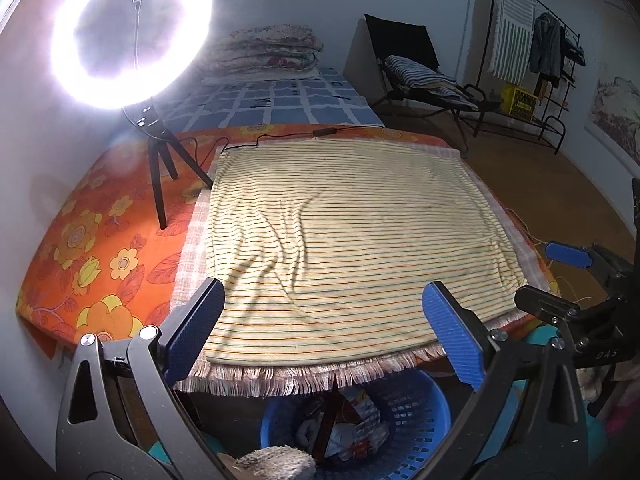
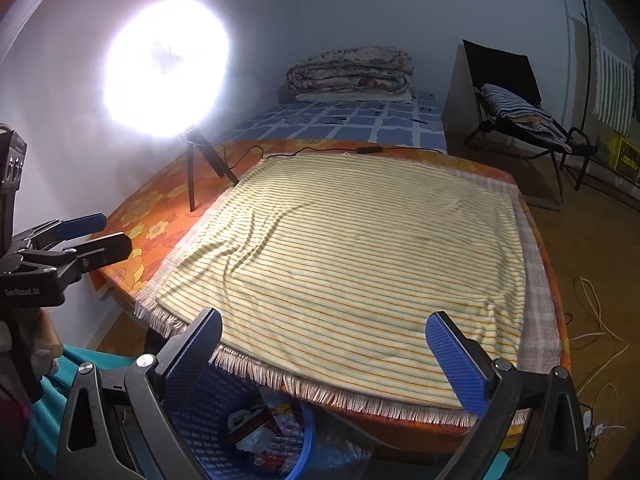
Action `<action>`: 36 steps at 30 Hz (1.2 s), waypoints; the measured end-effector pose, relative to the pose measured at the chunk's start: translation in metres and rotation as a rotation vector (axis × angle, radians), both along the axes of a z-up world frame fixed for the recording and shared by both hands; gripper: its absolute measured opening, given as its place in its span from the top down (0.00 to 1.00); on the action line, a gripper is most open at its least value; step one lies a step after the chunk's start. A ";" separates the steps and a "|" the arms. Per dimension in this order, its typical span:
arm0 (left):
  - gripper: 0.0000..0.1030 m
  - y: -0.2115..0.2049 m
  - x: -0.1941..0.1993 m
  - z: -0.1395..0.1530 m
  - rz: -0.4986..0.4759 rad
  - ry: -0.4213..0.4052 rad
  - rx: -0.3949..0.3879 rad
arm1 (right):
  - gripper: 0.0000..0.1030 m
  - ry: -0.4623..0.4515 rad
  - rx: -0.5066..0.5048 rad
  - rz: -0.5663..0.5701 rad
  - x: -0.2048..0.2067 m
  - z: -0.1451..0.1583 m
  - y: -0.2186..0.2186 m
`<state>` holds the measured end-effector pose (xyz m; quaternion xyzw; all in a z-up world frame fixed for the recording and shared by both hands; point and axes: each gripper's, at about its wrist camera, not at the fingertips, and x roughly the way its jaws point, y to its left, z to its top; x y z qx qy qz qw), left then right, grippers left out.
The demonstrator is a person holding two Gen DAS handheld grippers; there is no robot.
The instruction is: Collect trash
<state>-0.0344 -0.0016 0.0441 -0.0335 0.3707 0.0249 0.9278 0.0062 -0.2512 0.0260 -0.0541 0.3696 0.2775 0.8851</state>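
Two spread claws [image 1: 324,328] [image 2: 332,352], one basket [image 1: 420,412]

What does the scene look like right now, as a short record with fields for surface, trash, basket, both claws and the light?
surface: striped cloth spread flat, no trash visible on it
trash: wrappers inside the basket
basket: blue basket below the cloth's near fringed edge
left claw: open, empty
right claw: open, empty
light: ring light on a tripod, lit, left of the cloth

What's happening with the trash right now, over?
Left gripper open, empty. Right gripper open, empty. Crumpled wrappers sit in round blue plastic basket below table edge. Striped yellow cloth shows no trash; nothing blocking.
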 end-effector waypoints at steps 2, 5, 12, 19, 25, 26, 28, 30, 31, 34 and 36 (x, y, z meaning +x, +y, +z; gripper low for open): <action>0.01 0.000 -0.001 0.001 0.000 -0.001 0.002 | 0.00 0.001 -0.001 0.005 -0.001 0.001 0.001; 0.01 0.000 -0.001 0.001 0.001 0.000 -0.002 | 0.00 -0.002 0.002 0.006 -0.002 0.003 0.001; 0.01 0.002 -0.005 0.004 0.014 -0.004 -0.009 | 0.00 -0.005 -0.002 0.003 -0.003 0.004 0.001; 0.01 0.006 -0.006 0.005 0.028 -0.004 -0.013 | 0.00 -0.005 0.002 -0.003 -0.003 0.004 0.001; 0.01 0.008 -0.008 0.006 0.033 -0.006 -0.017 | 0.00 -0.007 0.000 -0.002 -0.003 0.003 0.001; 0.01 0.008 -0.008 0.006 0.034 -0.006 -0.016 | 0.00 -0.005 0.000 -0.003 -0.003 0.004 0.001; 0.01 0.008 -0.008 0.006 0.033 -0.005 -0.016 | 0.00 -0.005 0.001 -0.005 -0.004 0.004 0.001; 0.01 0.008 -0.008 0.006 0.034 -0.005 -0.016 | 0.00 -0.005 0.002 -0.006 -0.004 0.004 0.001; 0.01 0.007 -0.008 0.006 0.034 -0.006 -0.016 | 0.00 -0.005 0.004 -0.008 -0.004 0.004 0.001; 0.01 0.008 -0.008 0.006 0.034 -0.006 -0.017 | 0.00 -0.005 0.005 -0.012 -0.004 0.003 0.000; 0.01 0.008 -0.008 0.006 0.034 -0.005 -0.016 | 0.00 -0.002 0.005 -0.014 -0.004 0.003 -0.003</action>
